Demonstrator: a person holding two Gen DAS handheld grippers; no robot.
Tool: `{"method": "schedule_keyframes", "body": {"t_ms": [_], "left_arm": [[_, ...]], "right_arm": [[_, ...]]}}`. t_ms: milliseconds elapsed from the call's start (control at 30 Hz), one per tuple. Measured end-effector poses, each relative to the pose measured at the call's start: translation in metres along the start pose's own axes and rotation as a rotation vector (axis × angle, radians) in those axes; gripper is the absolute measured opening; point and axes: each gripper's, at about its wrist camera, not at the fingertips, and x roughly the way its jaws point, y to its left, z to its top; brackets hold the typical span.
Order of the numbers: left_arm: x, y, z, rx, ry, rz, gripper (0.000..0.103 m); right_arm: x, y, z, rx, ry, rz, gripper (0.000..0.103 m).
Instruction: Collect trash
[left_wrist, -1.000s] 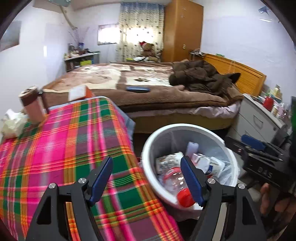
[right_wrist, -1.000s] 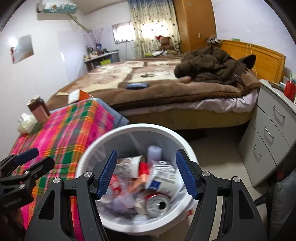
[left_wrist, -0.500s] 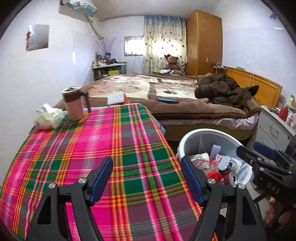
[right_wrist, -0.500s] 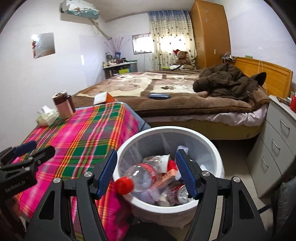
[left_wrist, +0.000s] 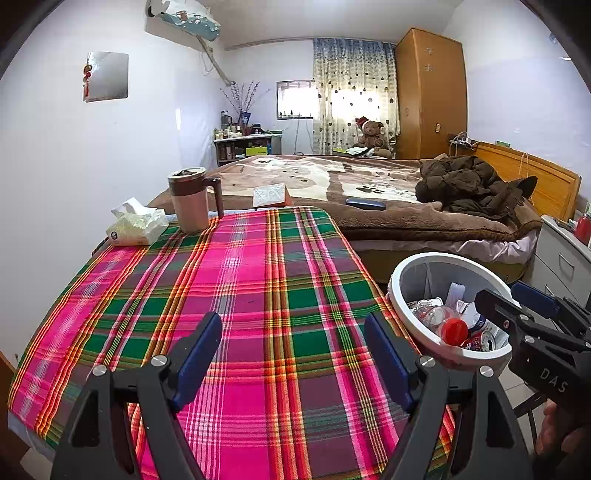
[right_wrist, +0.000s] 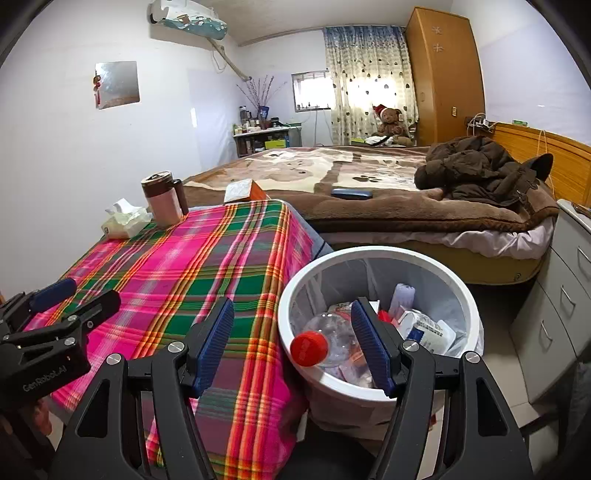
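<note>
1. Left gripper (left_wrist: 293, 354): fingers spread wide, nothing between them, held above the plaid tablecloth (left_wrist: 236, 288).
2. Right gripper (right_wrist: 291, 343): fingers likewise spread and empty, poised over the table's near corner and the rim of the white trash bin (right_wrist: 376, 254).
3. Trash bin standing on the floor just beside the table, between it and the bed (right_wrist: 369, 192); lined with a clear bag.
4. Inside the bin: clear plastic bottle with a red cap (right_wrist: 309, 348) lying on top, a crushed drink can (left_wrist: 482, 339), a white carton (right_wrist: 424, 328) and other wrappers (too jumbled to name).
5. On the table's far end: brown lidded mug (left_wrist: 192, 203) upright, with a soft tissue pack (left_wrist: 136, 227) just beside it.
</note>
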Motion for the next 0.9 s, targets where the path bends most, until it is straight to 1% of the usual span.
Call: {"method": "schedule_keyframes", "body": {"t_ms": [167, 467, 900], "left_arm": [[-0.0013, 0.0022, -0.0026, -0.001, -0.004, 0.011, 0.081], [-0.0022, 0.0026, -0.0052, -0.003, 0.007, 0.008, 0.081], [-0.0070, 0.0028, -0.0062, -0.005, -0.003, 0.006, 0.081]], "right_arm": [[-0.0008, 0.0044, -0.0013, -0.002, -0.004, -0.006, 0.067], [-0.0021, 0.0071, -0.0027, 0.000, -0.005, 0.000, 0.067], [-0.0056, 0.0098, -0.0040, 0.008, -0.008, 0.002, 0.067]]}}
